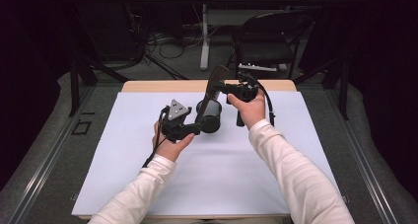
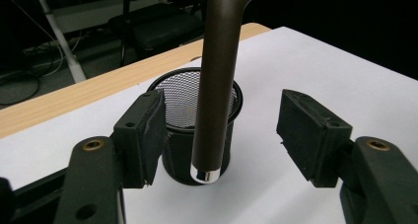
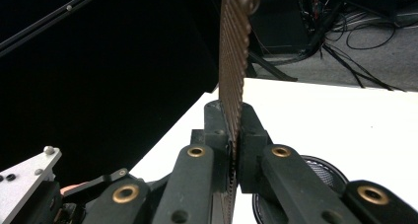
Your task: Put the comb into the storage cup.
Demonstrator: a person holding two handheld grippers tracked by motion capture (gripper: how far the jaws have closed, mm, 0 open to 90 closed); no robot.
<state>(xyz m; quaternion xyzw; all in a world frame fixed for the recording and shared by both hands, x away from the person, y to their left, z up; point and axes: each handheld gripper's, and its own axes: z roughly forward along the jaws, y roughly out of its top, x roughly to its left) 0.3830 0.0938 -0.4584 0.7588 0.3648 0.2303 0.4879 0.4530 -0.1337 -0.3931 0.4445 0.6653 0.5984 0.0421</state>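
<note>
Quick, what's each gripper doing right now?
Left gripper: open, holding nothing; the comb handle hangs between its fingers.
Right gripper: closed on the comb.

a lab or recording studio: black curtains close in both sides, loose cables tangle over grey carpet beyond the counter's far edge, a black chair stands there beside a table leg, and a white sheet covers the wooden counter.

Left gripper sits low, jaws spread wide apart. Right gripper is held higher – jaws clamped tight together, both arms stretched forward.
</note>
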